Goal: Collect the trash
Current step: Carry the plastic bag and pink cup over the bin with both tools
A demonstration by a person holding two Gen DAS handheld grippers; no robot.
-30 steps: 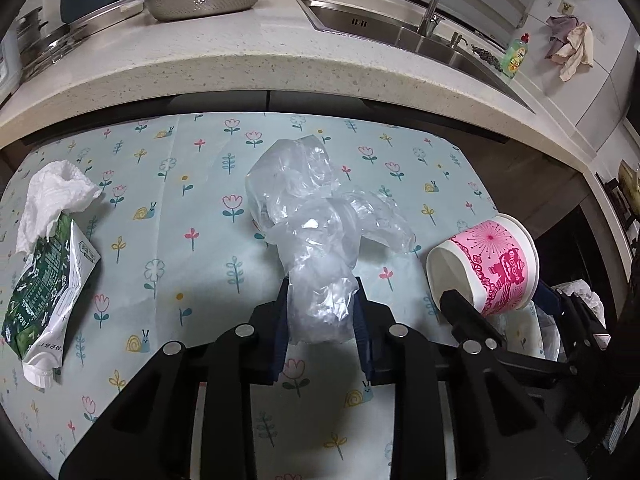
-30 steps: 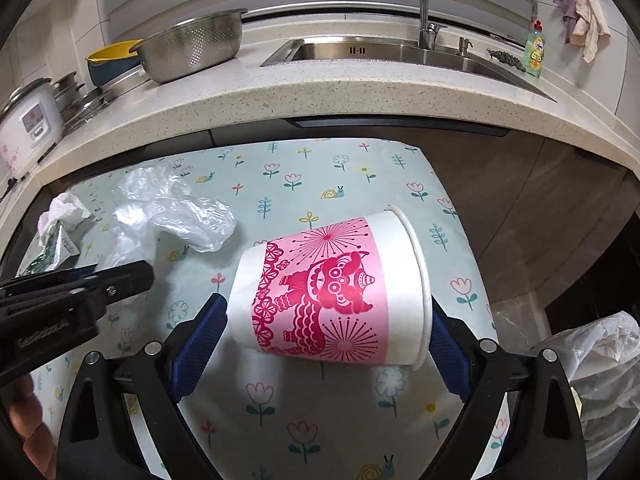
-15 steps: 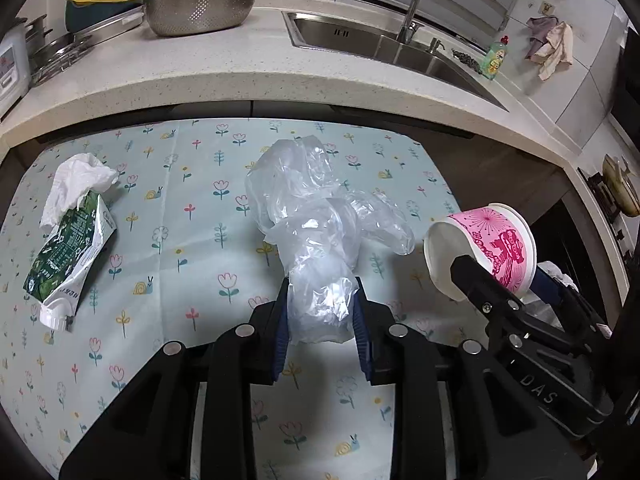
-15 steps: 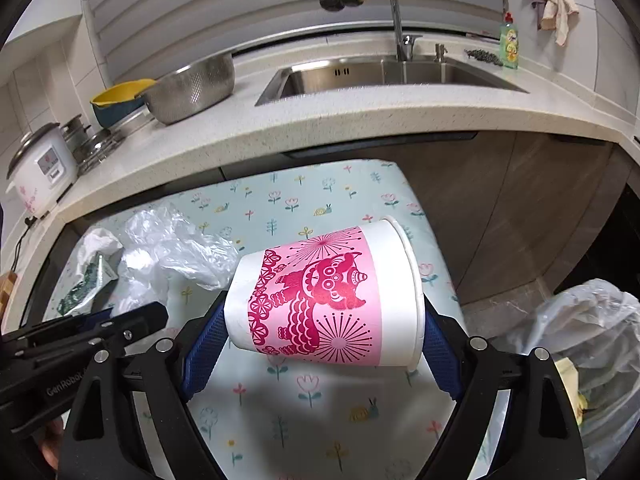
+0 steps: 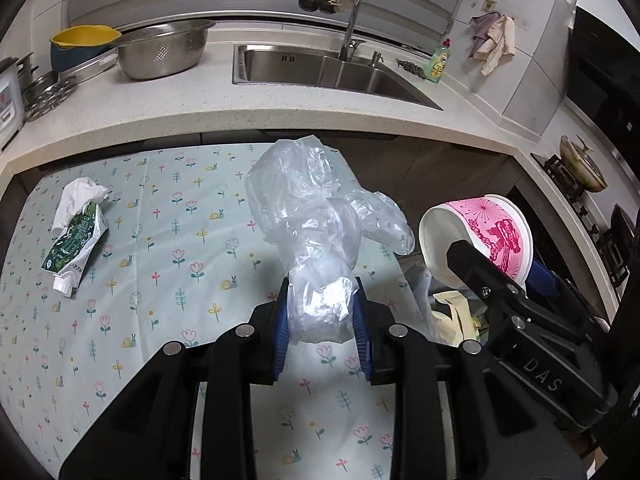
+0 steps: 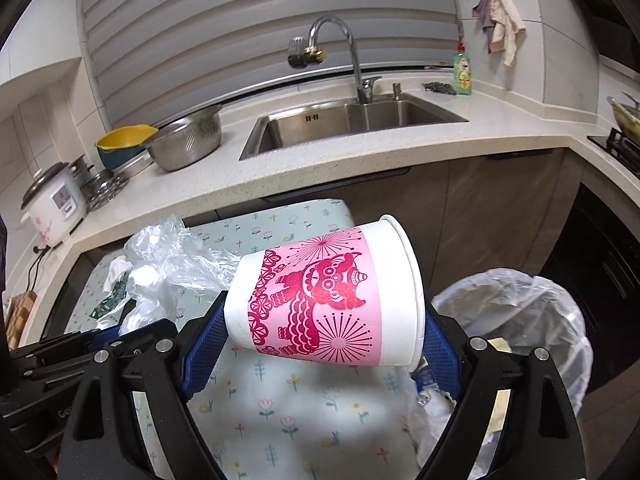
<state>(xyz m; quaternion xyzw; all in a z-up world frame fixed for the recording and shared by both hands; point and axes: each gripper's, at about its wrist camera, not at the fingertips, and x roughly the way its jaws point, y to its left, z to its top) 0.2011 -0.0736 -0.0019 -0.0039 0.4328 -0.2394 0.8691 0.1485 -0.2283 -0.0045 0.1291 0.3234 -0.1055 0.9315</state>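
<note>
My left gripper (image 5: 322, 316) is shut on a crumpled clear plastic bag (image 5: 316, 224) and holds it above the floral tablecloth (image 5: 160, 280); the bag also shows in the right wrist view (image 6: 168, 272). My right gripper (image 6: 320, 344) is shut on a pink and white paper cup (image 6: 332, 300), held on its side, near the table's right edge; the cup shows in the left wrist view (image 5: 484, 236) too. A trash bin lined with a white bag (image 6: 520, 320) stands just right of the table. A green wrapper with a white tissue (image 5: 76, 232) lies on the cloth at the left.
A kitchen counter (image 5: 240, 108) with a steel sink (image 5: 328, 72), a colander (image 5: 164, 52) and a yellow bowl (image 5: 80, 40) runs behind the table. A rice cooker (image 6: 52, 204) stands at the far left. Brown cabinets (image 6: 480, 208) lie behind the bin.
Both grippers have risen and moved right with their loads. The plastic bag has come off the cloth, the cup has moved toward the bin, and the bin has come into view.
</note>
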